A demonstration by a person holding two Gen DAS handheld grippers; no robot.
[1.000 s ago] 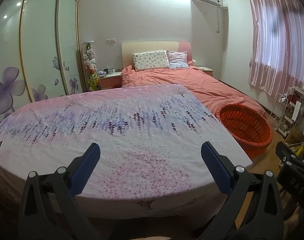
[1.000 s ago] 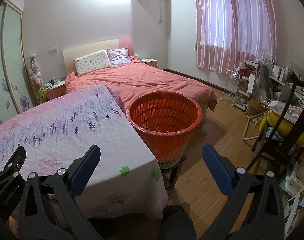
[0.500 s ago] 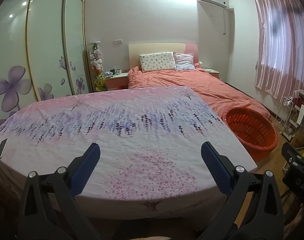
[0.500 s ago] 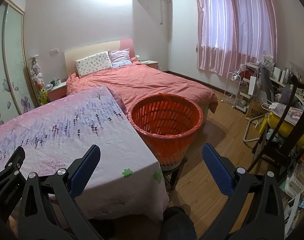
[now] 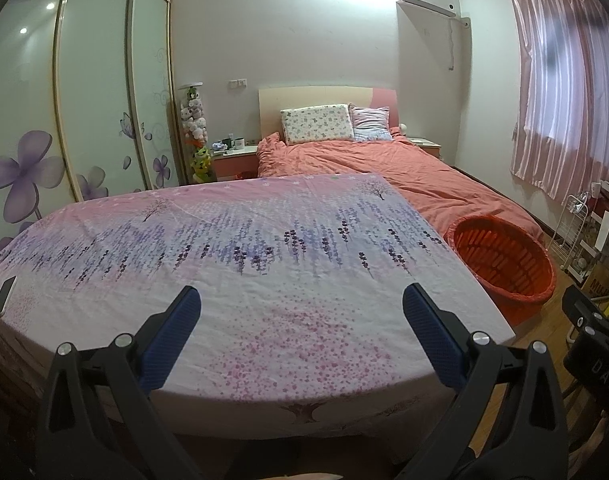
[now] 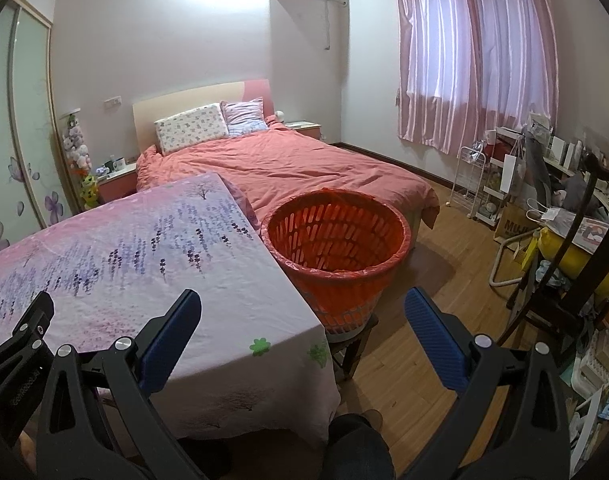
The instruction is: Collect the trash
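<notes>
An orange slatted basket (image 6: pixel 338 240) lined with a red bag stands on a low stool beside the table's right edge; it also shows at the right in the left wrist view as the orange basket (image 5: pixel 504 258). No trash is visible on the flowered tablecloth (image 5: pixel 244 264). My left gripper (image 5: pixel 298 304) hovers open over the table's near edge, nothing between its blue pads. My right gripper (image 6: pixel 300 306) is open too, above the table's right corner and the basket's near side.
A phone (image 5: pixel 3 296) lies at the table's left edge. Behind are a bed with a salmon quilt (image 6: pixel 304 168), a wardrobe (image 5: pixel 84 100) at left, and cluttered racks and a dark chair (image 6: pixel 576 248) at right. Wood floor (image 6: pixel 424 312) lies beside the basket.
The left wrist view has swung left and pulled back a little, bringing the phone more into view and pushing the basket to the right. The right view barely shifted. Both grippers stayed open.
</notes>
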